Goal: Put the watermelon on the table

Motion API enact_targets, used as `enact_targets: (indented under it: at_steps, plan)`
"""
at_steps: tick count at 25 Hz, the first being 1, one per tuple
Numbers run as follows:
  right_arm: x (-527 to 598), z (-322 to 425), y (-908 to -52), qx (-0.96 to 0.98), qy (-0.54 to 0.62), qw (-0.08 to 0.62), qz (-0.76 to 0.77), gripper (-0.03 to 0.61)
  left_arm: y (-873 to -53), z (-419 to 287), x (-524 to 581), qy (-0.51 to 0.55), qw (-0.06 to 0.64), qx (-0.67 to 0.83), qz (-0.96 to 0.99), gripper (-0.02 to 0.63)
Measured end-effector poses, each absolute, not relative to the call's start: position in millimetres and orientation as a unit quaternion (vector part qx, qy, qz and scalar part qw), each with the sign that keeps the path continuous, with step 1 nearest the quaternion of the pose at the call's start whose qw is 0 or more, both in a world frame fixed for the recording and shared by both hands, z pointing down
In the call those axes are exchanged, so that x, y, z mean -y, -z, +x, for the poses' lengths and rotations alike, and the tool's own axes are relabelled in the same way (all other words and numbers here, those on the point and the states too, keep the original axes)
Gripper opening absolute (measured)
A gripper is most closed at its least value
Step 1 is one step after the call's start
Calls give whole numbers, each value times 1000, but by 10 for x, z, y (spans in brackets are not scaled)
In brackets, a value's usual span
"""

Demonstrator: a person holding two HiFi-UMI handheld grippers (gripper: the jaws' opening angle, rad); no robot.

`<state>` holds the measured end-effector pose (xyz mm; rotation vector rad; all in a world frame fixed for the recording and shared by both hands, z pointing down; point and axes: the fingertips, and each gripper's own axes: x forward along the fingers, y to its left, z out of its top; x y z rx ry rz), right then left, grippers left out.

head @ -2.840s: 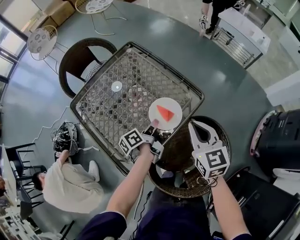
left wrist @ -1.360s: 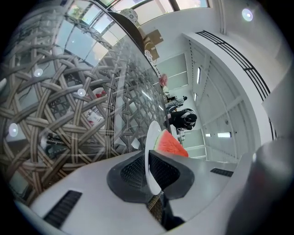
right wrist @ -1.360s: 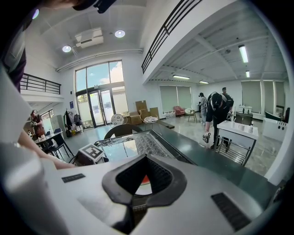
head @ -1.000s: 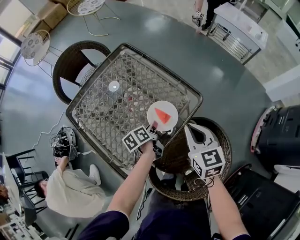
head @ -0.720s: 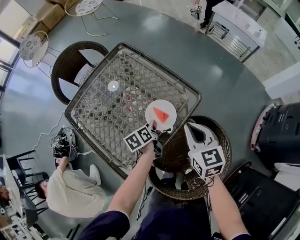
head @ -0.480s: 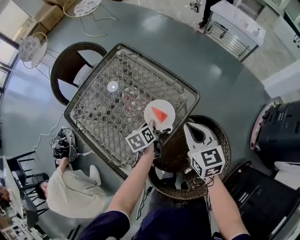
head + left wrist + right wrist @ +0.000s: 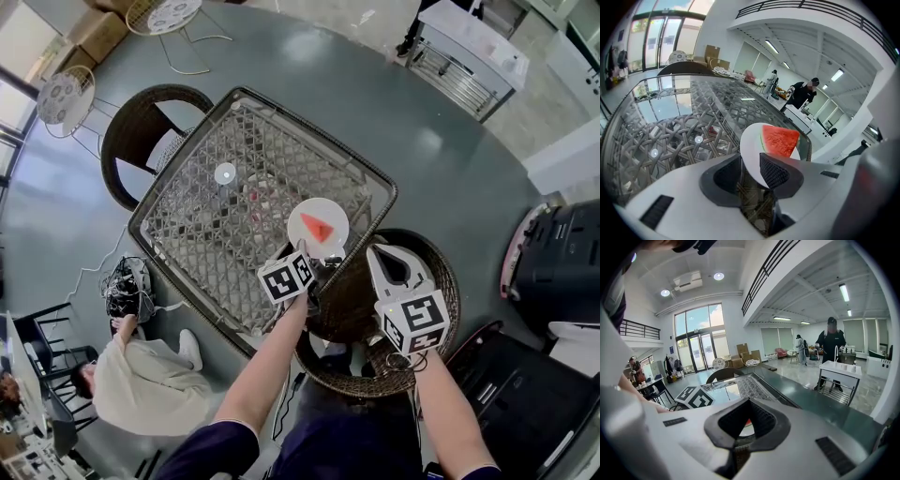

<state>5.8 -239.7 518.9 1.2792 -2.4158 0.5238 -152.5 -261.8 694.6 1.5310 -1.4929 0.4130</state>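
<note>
A red watermelon wedge [image 7: 320, 228] lies on a white plate [image 7: 305, 216], which rests on the glass-topped wicker table [image 7: 202, 150] near its front corner. My left gripper [image 7: 315, 257] is at the plate's near rim. Its jaws are opening, with the rim of the plate [image 7: 751, 146] between the pads [image 7: 774, 171] and a gap on the left side. The watermelon wedge [image 7: 780, 140] sits just beyond the jaws. My right gripper [image 7: 375, 251] hovers shut over a wicker chair, to the right of the plate, holding nothing. In its own view the right gripper [image 7: 749, 401] shows its tips together.
A wicker chair [image 7: 424, 370] stands below my right gripper, and another chair [image 7: 141, 117] at the table's far left. A seated person [image 7: 141, 375] is at the lower left. A black case [image 7: 558, 272] stands at the right and a white rack [image 7: 469, 56] at the top.
My left gripper has rolled, its marker cube swinging right toward the plate, and its jaws have spread off the plate's rim. The plate stays on the glass. My right gripper has hardly moved.
</note>
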Motion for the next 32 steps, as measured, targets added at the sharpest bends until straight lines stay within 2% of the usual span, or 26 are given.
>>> enact_targets:
  at_steps: [5,20,25,32]
  plan:
    - [2377,59,-5138,856,-183,174,451,3,-6802,-1518,2600,-169,441,609,638,114]
    - [2200,6,-4752,872,-162,139,440,3,-5600,-1138,2233,-128,290,544,777,107]
    - [2080,-24,-4604,878,-158,123,435,3,-5174,-1023,2044,-125,235,528,807,16]
    - [1830,-54,-4411,882,-148,108,433,3,-4619,-884,1725,-98,185,512,833,6]
